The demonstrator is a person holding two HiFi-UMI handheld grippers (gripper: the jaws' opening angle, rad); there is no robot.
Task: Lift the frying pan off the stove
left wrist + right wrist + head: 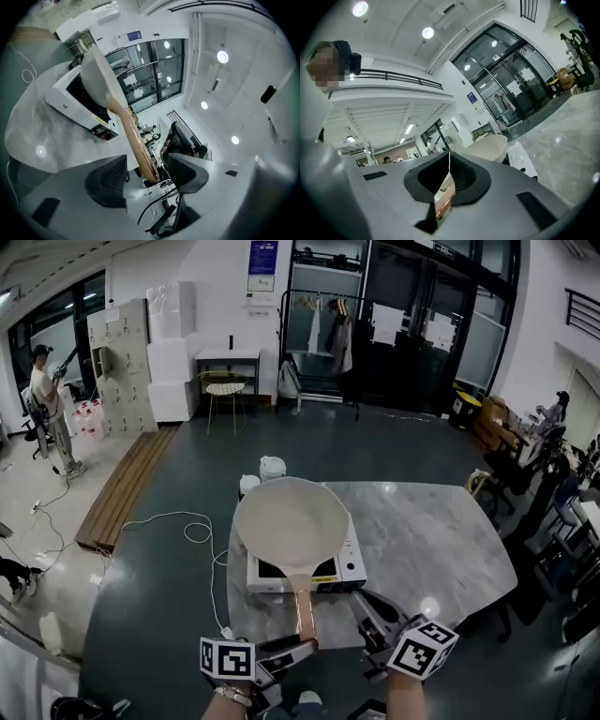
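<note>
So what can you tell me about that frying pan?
The frying pan is round, shallow and cream-coloured, empty inside, with a wooden-looking handle pointing at the person. It sits on a white stove on the grey marble-look table. The handle's end lies inside the left gripper, whose open jaws do not press it.

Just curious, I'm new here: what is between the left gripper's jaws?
The tip of the pan handle, shown in the left gripper view. The left gripper has its jaws apart, not pressing on it.
</note>
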